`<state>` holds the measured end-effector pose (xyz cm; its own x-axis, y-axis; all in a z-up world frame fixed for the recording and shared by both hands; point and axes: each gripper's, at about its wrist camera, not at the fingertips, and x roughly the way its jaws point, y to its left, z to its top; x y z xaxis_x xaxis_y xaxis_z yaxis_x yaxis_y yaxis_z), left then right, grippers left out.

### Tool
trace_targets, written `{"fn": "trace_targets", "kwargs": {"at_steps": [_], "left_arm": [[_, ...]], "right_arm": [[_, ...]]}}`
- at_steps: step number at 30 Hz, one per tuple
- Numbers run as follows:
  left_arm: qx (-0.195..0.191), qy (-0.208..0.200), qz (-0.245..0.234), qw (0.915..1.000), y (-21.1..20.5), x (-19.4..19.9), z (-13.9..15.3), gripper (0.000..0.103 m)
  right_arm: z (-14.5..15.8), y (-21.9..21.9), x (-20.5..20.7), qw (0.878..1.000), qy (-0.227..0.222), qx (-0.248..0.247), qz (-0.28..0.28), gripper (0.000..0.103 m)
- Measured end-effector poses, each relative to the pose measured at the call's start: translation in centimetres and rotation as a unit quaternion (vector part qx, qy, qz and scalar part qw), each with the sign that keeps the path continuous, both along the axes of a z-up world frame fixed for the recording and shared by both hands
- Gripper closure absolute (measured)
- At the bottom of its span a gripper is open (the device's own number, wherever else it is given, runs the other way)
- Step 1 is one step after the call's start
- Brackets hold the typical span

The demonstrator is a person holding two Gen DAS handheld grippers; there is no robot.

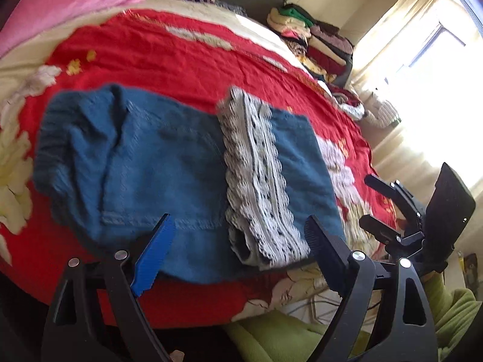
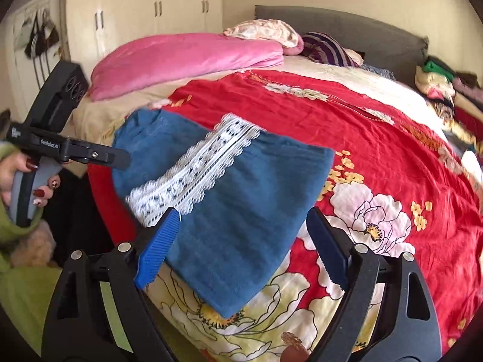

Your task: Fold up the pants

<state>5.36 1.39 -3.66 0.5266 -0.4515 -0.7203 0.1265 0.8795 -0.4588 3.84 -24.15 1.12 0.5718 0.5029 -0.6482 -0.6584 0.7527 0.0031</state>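
Blue pants (image 1: 157,169) with white lace hems (image 1: 256,181) lie folded on the red flowered bedspread (image 1: 169,54), near the bed's front edge. The lace hems lie across the middle of the blue cloth. My left gripper (image 1: 238,229) is open and empty, just short of the pants' near edge. My right gripper (image 2: 241,220) is open and empty, its fingers either side of the folded end (image 2: 241,211). Each gripper shows in the other's view: the right one in the left wrist view (image 1: 374,199), the left one in the right wrist view (image 2: 120,157).
A pink quilt (image 2: 181,57) and pillows lie at the head of the bed. A stack of folded clothes (image 1: 314,39) stands at the bed's far side by a bright window. Wardrobe doors (image 2: 151,6) stand behind. My green sleeve (image 1: 437,295) is low in view.
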Motion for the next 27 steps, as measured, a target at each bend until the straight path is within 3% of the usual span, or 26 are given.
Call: {"fn": "trace_targets", "kwargs": {"at_steps": [5, 9, 12, 15, 19, 22, 27], "left_arm": [[0.02, 0.034, -0.004, 0.9992, -1.4, 0.3, -2.3, 0.017], [0.042, 0.029, 0.002, 0.9987, -2.5, 0.3, -2.8, 0.021], [0.053, 0.031, 0.003, 0.9981, -3.2, 0.2, -3.3, 0.037], [0.03, 0.034, -0.011, 0.9989, -3.2, 0.2, -3.3, 0.07], [0.031, 0.029, -0.02, 0.9989, -3.0, -0.9, -2.7, 0.078], [0.051, 0.008, -0.029, 0.9982, -2.9, -2.6, -1.3, 0.083], [0.065, 0.019, -0.041, 0.9969, -3.3, -2.8, -1.9, 0.084]], "right_arm": [[-1.0, 1.0, -1.4, 0.999, -0.013, -0.022, 0.028, 0.023], [-1.9, 1.3, -1.6, 0.999, -0.003, -0.023, 0.035, 0.023], [-2.6, 1.5, -1.3, 0.999, 0.011, -0.017, 0.032, 0.023], [-3.0, 1.8, -1.2, 0.999, 0.017, -0.017, 0.034, 0.023], [-3.1, 2.2, -1.7, 0.999, 0.022, -0.019, 0.044, 0.023], [-2.4, 2.2, -2.5, 0.998, 0.009, -0.01, 0.058, 0.023], [-3.5, 2.9, -1.9, 0.998, 0.025, -0.029, 0.046, 0.026]]}}
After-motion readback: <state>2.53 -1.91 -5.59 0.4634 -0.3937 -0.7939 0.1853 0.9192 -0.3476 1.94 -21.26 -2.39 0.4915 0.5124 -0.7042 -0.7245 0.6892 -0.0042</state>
